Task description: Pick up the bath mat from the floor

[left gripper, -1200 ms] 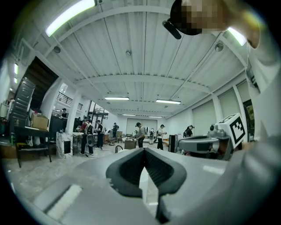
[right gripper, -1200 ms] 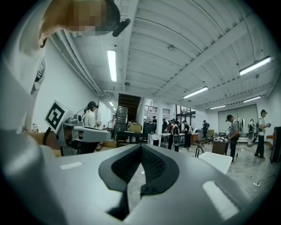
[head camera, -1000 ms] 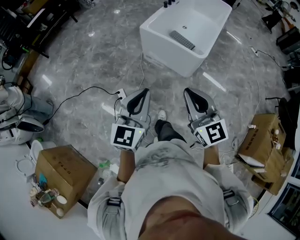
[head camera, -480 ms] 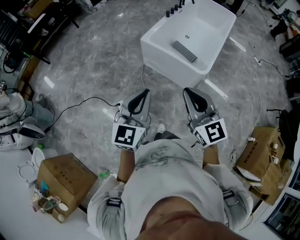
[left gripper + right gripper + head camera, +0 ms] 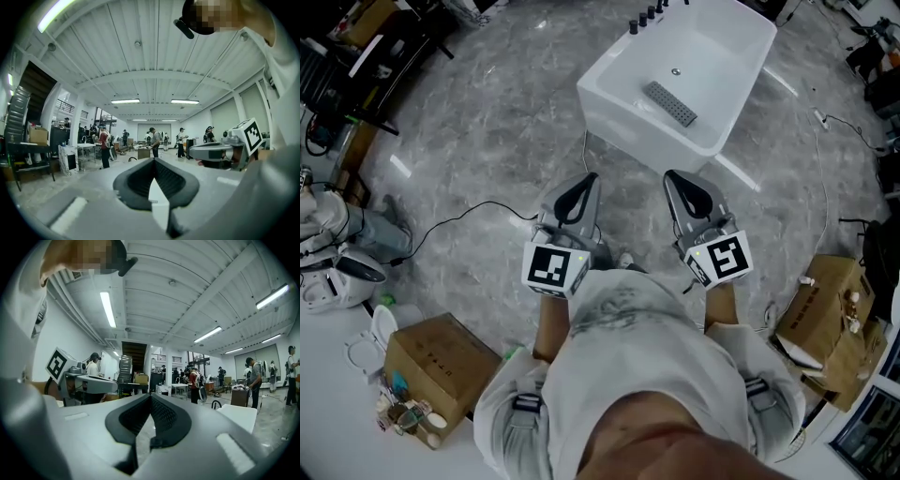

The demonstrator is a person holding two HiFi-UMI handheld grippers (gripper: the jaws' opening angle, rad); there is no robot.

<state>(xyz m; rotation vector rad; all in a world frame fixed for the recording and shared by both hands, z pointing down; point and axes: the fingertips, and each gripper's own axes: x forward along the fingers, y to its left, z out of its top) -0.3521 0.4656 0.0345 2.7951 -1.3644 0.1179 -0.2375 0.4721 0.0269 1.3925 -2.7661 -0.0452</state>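
Note:
I see no bath mat on the grey marble floor (image 5: 487, 141) in any view. A white bathtub (image 5: 609, 70) stands ahead, with a small grey ribbed piece (image 5: 669, 103) lying inside it. My left gripper (image 5: 591, 177) and right gripper (image 5: 671, 175) are held side by side at waist height, pointing towards the tub. Both are shut with nothing between the jaws. In the left gripper view the closed left gripper (image 5: 154, 160) points level into a hall, and the right gripper (image 5: 216, 152) shows beside it. The right gripper view shows the shut right gripper (image 5: 150, 396) and its neighbour, the left gripper (image 5: 83, 381).
A cardboard box (image 5: 441, 361) with small clutter sits at the lower left, another cardboard box (image 5: 825, 305) at the right. A black cable (image 5: 455, 217) crosses the floor on the left. White fixtures (image 5: 337, 272) stand at the left edge. Several people (image 5: 104, 143) stand far off in the hall.
The person has stepped forward, so the tub has come closer and the boxes have slid back. Both grippers keep the same shut pose in front of the body.

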